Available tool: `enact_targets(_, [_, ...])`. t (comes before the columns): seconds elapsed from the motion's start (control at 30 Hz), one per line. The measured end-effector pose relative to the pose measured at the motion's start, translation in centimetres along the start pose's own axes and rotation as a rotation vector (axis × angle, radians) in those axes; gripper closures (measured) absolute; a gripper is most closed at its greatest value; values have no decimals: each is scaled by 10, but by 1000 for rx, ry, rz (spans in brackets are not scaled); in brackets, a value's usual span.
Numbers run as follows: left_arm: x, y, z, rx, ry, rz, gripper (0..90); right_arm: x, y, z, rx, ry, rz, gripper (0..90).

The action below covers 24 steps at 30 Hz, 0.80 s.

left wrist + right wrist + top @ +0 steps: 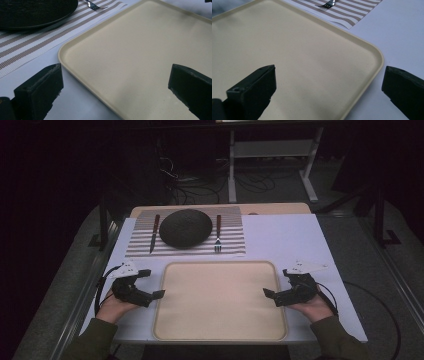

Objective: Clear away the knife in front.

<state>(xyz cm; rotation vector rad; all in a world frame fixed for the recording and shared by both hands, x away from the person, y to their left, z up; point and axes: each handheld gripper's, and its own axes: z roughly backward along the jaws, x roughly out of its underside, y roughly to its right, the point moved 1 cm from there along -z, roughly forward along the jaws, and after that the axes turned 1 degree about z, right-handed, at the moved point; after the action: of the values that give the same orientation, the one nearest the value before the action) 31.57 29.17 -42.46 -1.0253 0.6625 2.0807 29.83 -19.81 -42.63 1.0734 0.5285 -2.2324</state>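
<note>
We find a flat cream-coloured rectangular tray with rounded corners [220, 315] lying bare on the white tabletop [285, 240], at the near edge between the two hands. The left gripper [151, 284] sits just beside the tray's left rim, its jaws spread wide with nothing between them; in the left gripper view the jaws straddle the tray's near corner [75, 47] without touching it. The right gripper [278, 293] sits just beside the tray's right rim, jaws likewise wide apart and holding nothing; in its own view they frame the tray's rounded corner [372, 50].

Beyond the tray lies a brown-and-white striped placemat [235, 240], bearing a dark round woven-looking dish [185, 227]; whether it is a plate or a domed cover we cannot tell. A dark-handled knife [154, 232] lies left of it and a dark-handled metal fork [218, 234] right of it. In both gripper views the fork is cut off at the tines. The room behind is too dark to read.
</note>
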Motion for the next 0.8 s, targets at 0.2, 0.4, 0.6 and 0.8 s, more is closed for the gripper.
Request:
enact_targets(0.2, [0, -1, 1, -10, 2, 14, 0, 0, 2, 1, -7, 8, -9, 0])
enact_targets(0.4, [-1, -1, 2, -18, 2, 17, 0, 0, 3, 1, -13, 9, -12, 0])
enact_targets(0.6, [0, -2, 0, -22, -12, 16, 0, -1, 1, 0, -12, 9, -7, 0])
enact_targets(0.8, [-4, -6, -2, -27, -5, 20, 0, -1, 1, 0, -14, 10, -9, 0])
